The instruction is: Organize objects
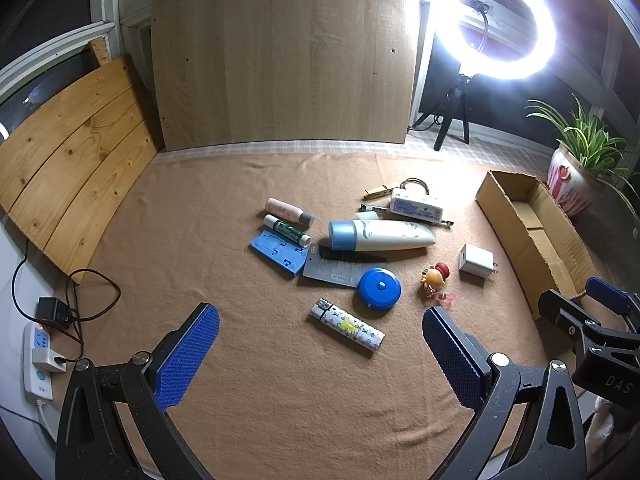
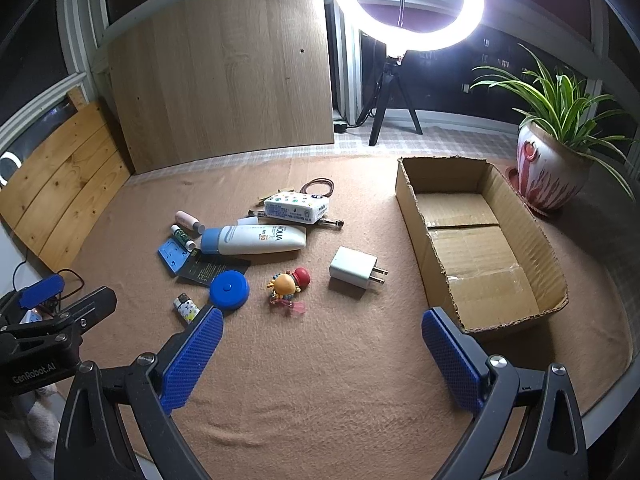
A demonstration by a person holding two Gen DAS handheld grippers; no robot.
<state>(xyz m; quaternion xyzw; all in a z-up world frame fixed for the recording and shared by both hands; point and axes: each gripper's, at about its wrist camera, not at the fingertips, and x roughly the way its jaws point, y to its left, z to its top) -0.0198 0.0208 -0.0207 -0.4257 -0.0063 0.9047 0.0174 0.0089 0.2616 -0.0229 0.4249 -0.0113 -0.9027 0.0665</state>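
Observation:
Small items lie scattered mid-cloth: a white sunscreen tube (image 1: 380, 235) (image 2: 253, 239) with a blue cap, a blue tape measure (image 1: 379, 289) (image 2: 229, 290), a patterned lighter (image 1: 347, 324) (image 2: 186, 308), a toy figure (image 1: 435, 278) (image 2: 289, 283), a white charger (image 1: 477, 261) (image 2: 356, 267) and a tissue pack (image 1: 417, 207) (image 2: 297, 205). An open cardboard box (image 2: 480, 240) (image 1: 532, 232) stands on the right, nothing inside. My left gripper (image 1: 320, 328) hovers open just short of the lighter. My right gripper (image 2: 322, 330) hangs open in front of the toy and charger, holding nothing.
A potted plant (image 2: 548, 176) stands behind the box and a ring light on a tripod (image 2: 404, 8) at the back. Wooden boards (image 1: 280, 56) lean along the rear and left. A power strip with cables (image 1: 38, 356) lies at the left edge.

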